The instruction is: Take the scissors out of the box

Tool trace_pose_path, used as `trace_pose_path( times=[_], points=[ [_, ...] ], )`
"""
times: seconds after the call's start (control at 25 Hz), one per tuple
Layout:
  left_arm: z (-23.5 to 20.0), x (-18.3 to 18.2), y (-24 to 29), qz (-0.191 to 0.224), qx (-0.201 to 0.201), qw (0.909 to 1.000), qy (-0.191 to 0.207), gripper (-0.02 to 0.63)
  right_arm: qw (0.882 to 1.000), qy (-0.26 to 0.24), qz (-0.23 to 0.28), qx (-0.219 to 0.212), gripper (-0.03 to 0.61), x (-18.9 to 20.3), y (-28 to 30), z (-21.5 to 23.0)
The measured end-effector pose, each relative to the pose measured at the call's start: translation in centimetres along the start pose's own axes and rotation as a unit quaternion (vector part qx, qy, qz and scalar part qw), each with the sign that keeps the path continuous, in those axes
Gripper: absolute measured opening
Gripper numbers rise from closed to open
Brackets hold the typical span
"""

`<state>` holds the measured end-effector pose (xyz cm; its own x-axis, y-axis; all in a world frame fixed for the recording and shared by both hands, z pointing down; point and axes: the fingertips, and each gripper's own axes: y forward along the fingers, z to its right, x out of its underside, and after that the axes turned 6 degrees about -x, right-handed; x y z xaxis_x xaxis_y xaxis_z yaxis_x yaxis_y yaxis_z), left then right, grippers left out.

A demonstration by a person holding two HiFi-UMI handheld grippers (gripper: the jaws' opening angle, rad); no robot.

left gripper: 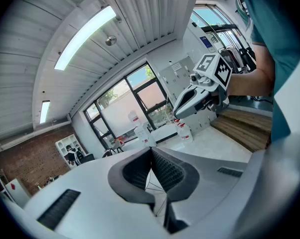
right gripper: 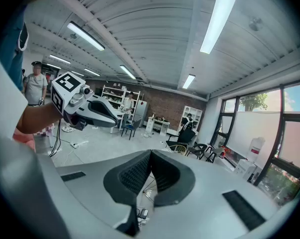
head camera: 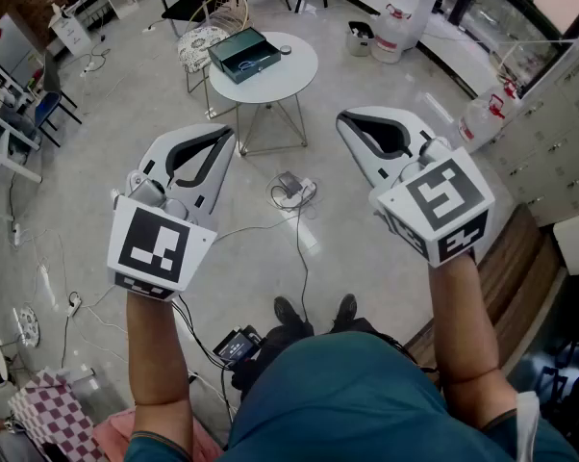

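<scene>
A dark teal open box [head camera: 243, 54] lies on a small round white table [head camera: 280, 80] far ahead of me. What lies inside it is too small to make out, and I cannot pick out the scissors. My left gripper [head camera: 227, 135] is held up in the air well short of the table, its jaws shut on nothing [left gripper: 151, 151]. My right gripper [head camera: 345, 119] hangs level with it, also shut and empty [right gripper: 150, 154]. Each gripper shows in the other's view, the right gripper [left gripper: 205, 86] at the upper right and the left gripper [right gripper: 85, 108] at the left.
A chair with a patterned cushion [head camera: 201, 38] stands behind the table. A power strip with cables [head camera: 291, 186] lies on the floor between me and the table. Water bottles [head camera: 397, 22] stand at the back right, and a wooden step [head camera: 520, 258] runs along the right.
</scene>
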<state>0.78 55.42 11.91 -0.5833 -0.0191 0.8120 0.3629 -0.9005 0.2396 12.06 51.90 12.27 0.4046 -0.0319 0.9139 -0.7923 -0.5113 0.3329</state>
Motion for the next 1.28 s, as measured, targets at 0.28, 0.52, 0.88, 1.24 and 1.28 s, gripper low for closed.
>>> trace_pose_path(
  times=[0.28, 0.52, 0.88, 1.24, 1.28],
  points=[
    [-2.5, 2.0, -0.1, 0.004, 0.004, 1.0, -0.002, 0.018, 1.0, 0.004, -0.002, 0.005, 0.037, -0.8, 2.7, -0.7],
    [-4.5, 3.9, -0.5, 0.013, 0.01, 0.9999, -0.005, 0.018, 1.0, 0.018, 0.008, 0.013, 0.038, -1.8, 5.2, -1.6],
    [-5.5, 4.1, -0.3, 0.016, 0.014, 0.9997, -0.007, 0.018, 0.999, 0.028, 0.023, 0.015, 0.038, -2.9, 6.4, -0.8],
    [-6.0, 5.3, 4.3, -0.023, 0.001, 0.9996, -0.013, 0.018, 0.999, 0.041, 0.025, -0.009, 0.038, -0.3, 9.3, 4.9],
    [-6.1, 5.3, 5.1, -0.028, -0.001, 0.9995, -0.013, 0.018, 0.999, 0.042, 0.028, -0.013, 0.038, -0.2, 9.7, 5.8]
  ],
)
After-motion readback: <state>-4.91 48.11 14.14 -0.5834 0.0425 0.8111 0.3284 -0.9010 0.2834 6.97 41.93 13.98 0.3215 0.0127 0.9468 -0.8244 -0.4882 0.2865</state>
